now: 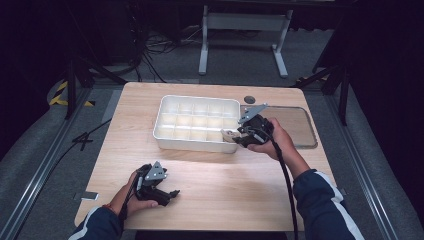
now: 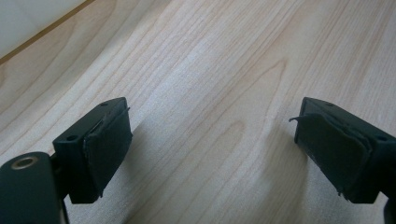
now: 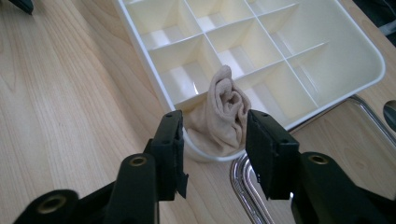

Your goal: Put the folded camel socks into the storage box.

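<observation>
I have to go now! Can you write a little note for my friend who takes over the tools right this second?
Left tool: open, empty, low over the bare table near the front edge.
Right tool: open at the near right corner of the white divided tray; nothing gripped.
Rolled beige sock: in that corner compartment, sticking up over the rim, between the right tool's pads but loose.
Done: sock placed in the tray.
Left: probably draw the right tool back; other compartments look empty.

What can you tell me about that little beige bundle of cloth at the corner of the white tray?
The beige cloth bundle looks like a soft, rolled sock, its folds curling inward at the top. It stands roughly upright in a corner compartment of the white divided tray, bulging over the rim. The right gripper has its pads on either side of it, seemingly not pressing.
</observation>
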The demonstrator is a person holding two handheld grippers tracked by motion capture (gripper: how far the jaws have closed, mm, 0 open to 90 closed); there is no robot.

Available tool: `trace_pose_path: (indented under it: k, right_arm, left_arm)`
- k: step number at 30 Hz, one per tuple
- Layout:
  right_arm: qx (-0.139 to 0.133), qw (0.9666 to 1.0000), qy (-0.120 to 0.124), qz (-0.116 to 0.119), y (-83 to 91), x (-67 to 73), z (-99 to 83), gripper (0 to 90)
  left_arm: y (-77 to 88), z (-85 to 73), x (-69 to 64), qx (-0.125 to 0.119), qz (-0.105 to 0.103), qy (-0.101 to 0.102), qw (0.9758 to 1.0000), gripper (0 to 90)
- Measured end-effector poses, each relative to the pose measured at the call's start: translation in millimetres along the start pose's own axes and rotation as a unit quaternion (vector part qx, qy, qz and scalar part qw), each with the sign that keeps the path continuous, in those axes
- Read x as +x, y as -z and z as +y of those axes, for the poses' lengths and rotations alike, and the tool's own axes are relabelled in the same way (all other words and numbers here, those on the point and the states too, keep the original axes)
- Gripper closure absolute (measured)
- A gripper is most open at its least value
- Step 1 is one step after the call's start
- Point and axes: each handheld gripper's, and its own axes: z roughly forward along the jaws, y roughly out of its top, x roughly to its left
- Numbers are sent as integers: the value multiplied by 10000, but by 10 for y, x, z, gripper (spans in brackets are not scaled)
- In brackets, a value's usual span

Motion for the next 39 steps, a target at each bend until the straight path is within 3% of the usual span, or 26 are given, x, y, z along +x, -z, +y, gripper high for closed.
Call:
trace_pose_path:
  k: [16, 30, 39]
  right_arm:
    - [-315, 9985, 102, -433, 197, 129, -207, 399]
    - [-380, 9978, 197, -504, 270, 208, -461, 391]
    - [-264, 9978, 201, -566, 279, 242, -648, 385]
  left_arm:
    - [0, 2, 0, 6, -2, 8, 10000, 110]
    - [0, 3, 0, 6, -2, 8, 10000, 110]
    - [0, 3, 0, 7, -4, 7, 10000, 110]
